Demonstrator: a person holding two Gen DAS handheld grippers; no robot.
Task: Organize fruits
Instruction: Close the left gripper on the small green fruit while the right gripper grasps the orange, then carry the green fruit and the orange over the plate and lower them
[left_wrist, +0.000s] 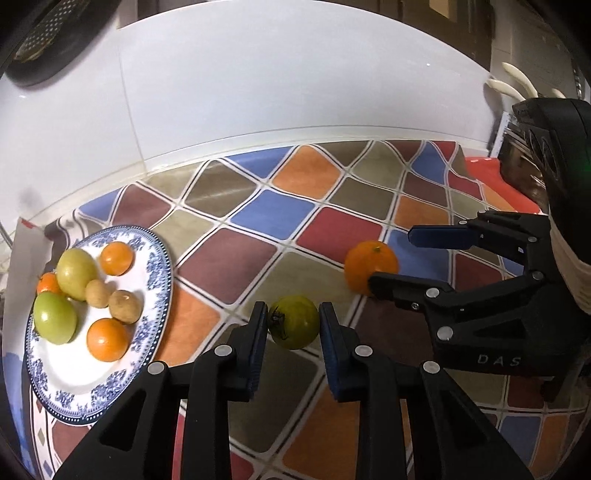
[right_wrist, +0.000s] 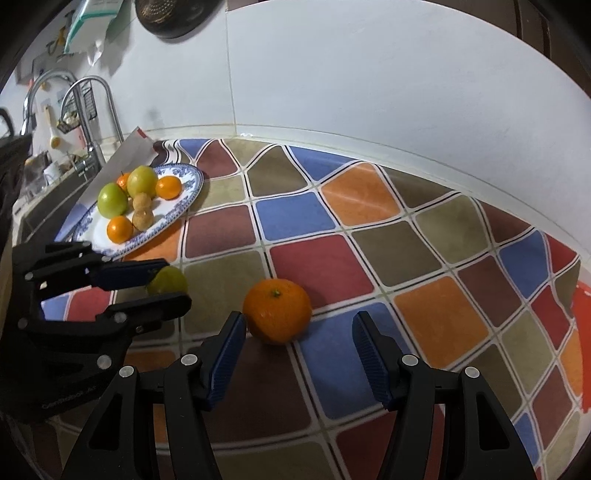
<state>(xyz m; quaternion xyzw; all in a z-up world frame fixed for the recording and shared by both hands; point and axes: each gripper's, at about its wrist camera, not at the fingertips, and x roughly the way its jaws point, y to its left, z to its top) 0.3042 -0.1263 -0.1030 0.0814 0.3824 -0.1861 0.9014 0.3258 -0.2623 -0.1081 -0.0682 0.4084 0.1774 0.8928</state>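
Note:
A green tomato (left_wrist: 294, 322) lies on the checkered tablecloth between the fingers of my left gripper (left_wrist: 293, 319), which close in on it from both sides; it also shows in the right wrist view (right_wrist: 168, 280). An orange (right_wrist: 277, 310) lies just ahead of my right gripper (right_wrist: 299, 325), which is open, with its left finger close to the fruit. In the left wrist view the orange (left_wrist: 369, 264) sits between the right gripper's spread fingers. A blue-and-white plate (left_wrist: 155, 258) at the left holds several oranges, green fruits and small brown fruits.
The colourful tablecloth (right_wrist: 325, 266) covers the counter up to a white tiled wall (right_wrist: 369, 74). A faucet (right_wrist: 92, 110) and sink stand beyond the plate (right_wrist: 192, 184) at the left. A dark appliance (left_wrist: 524, 147) stands at the far right.

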